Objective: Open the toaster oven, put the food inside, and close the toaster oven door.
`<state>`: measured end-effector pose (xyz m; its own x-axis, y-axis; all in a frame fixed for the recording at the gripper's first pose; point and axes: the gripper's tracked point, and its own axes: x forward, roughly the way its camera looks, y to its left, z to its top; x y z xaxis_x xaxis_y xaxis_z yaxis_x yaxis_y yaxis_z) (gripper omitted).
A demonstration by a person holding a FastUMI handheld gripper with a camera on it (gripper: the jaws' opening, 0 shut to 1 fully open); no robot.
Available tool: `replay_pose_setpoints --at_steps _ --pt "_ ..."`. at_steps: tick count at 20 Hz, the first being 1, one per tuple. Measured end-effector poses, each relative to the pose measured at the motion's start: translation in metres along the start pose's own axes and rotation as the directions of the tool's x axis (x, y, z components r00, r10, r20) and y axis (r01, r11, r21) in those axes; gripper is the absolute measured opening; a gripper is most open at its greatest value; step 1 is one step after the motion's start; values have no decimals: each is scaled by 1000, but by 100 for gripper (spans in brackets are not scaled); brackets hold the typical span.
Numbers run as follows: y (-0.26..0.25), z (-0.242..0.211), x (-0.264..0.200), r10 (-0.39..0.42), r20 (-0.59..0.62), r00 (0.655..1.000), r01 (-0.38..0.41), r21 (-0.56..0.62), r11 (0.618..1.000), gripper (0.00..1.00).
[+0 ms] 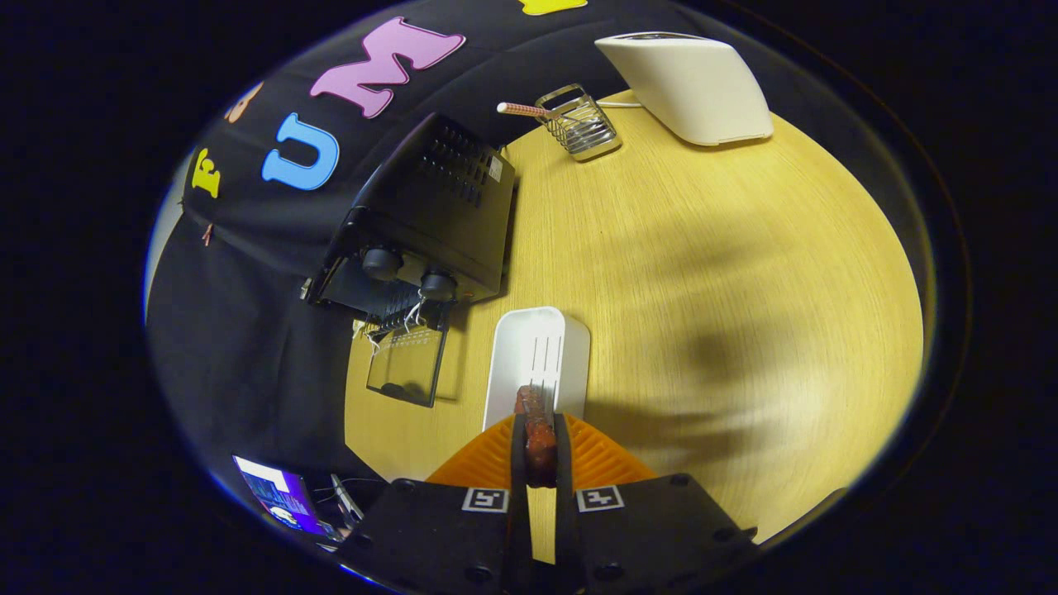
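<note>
The claw [540, 450] is pinching a reddish piece of food [538, 434] between both fingers, hovering over a white tray [529, 351] on the tabletop [702, 273]. Ahead and to one side, the black toaster oven [430, 219] is sitting with its glass door [405, 372] hanging open. Beyond are standing a wire holder [579, 124] and a white appliance [690, 83].

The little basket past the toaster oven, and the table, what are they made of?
The basket looks like shiny metal wire: thin silvery bars you can see through. The table looks like pale wood or wood-look laminate, with fine grain lines. The gripper is shut on the food.
</note>
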<state>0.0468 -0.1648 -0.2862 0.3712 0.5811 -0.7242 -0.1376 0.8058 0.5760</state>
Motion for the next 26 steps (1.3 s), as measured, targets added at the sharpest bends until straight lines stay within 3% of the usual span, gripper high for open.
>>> replay_pose_setpoints --at_steps 11,26 --pt "48 22 -56 -7 136 991 -1 54 999 15" --pt "183 -41 -16 -14 295 955 -53 215 975 15"
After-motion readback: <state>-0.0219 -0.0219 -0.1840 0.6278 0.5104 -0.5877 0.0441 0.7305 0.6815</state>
